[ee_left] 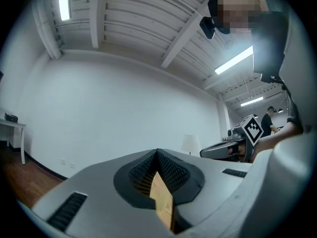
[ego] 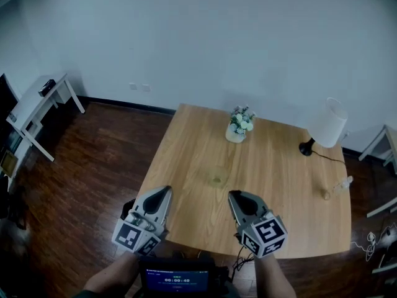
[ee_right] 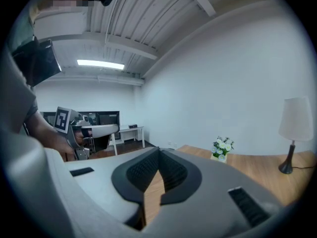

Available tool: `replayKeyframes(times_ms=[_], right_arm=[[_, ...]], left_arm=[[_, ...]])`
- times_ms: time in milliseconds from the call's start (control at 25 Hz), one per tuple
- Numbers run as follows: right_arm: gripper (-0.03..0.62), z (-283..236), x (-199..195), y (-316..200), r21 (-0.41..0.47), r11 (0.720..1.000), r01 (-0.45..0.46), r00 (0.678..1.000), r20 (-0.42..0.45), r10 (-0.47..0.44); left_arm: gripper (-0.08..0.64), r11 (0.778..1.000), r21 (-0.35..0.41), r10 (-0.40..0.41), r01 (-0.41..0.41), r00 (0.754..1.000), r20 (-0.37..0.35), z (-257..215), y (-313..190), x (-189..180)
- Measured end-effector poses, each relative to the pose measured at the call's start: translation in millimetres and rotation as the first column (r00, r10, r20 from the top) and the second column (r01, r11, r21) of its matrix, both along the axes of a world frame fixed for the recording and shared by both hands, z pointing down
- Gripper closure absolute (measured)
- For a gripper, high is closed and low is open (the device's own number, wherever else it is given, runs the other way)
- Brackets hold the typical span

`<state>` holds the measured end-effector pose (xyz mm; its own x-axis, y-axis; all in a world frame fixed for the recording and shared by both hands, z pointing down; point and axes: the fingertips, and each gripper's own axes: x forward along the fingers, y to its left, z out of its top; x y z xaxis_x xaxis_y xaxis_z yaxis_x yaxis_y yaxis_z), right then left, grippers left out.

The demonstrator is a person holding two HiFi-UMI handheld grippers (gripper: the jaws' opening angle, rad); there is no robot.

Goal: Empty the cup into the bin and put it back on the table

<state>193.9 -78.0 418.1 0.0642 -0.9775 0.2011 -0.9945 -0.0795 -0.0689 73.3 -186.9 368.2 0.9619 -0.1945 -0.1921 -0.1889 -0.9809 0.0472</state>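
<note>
A clear cup [ego: 217, 177] with something yellowish inside stands upright near the middle of the wooden table [ego: 186, 141]. My left gripper [ego: 166, 192] hovers over the table's front left edge, jaws shut and empty [ee_left: 157, 151]. To its right, my right gripper [ego: 232, 195] hangs over the front edge, also shut with nothing held [ee_right: 158, 150]. Both point toward the cup, which sits a short way beyond and between their tips. The cup does not show in either gripper view. No bin is in view.
A small white pot of flowers [ego: 239, 125] stands at the table's far middle, and a white-shaded lamp [ego: 326, 125] at the far right with its cord trailing. A small bottle [ego: 343, 184] lies near the right edge. A white side table [ego: 37, 104] stands far left.
</note>
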Motion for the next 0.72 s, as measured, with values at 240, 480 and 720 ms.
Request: replayKeyframes(times_ms=[240,480,720], right_arm=[[0.591,-2,-6,-1,-0.01,0.999,-0.034,0.999,-0.003,0.034],[0.591,-6,-11,-2,-0.017,0.999,-0.048,0.999,-0.015,0.048],[0.591,-7,-12,-6,-0.019,0.998,-0.065,0.998,-0.024,0.064]], left_arm=[[0.569,0.999,-0.006,0.038,-0.039,0.999,-0.019,-5,-4,-4],[0.569,0.997,-0.004,0.073,-0.073,0.995,-0.071,-14,-4,-8],[0.569,0.996,-0.017,0.084,-0.086,0.992,-0.089,-19,-10,-12]])
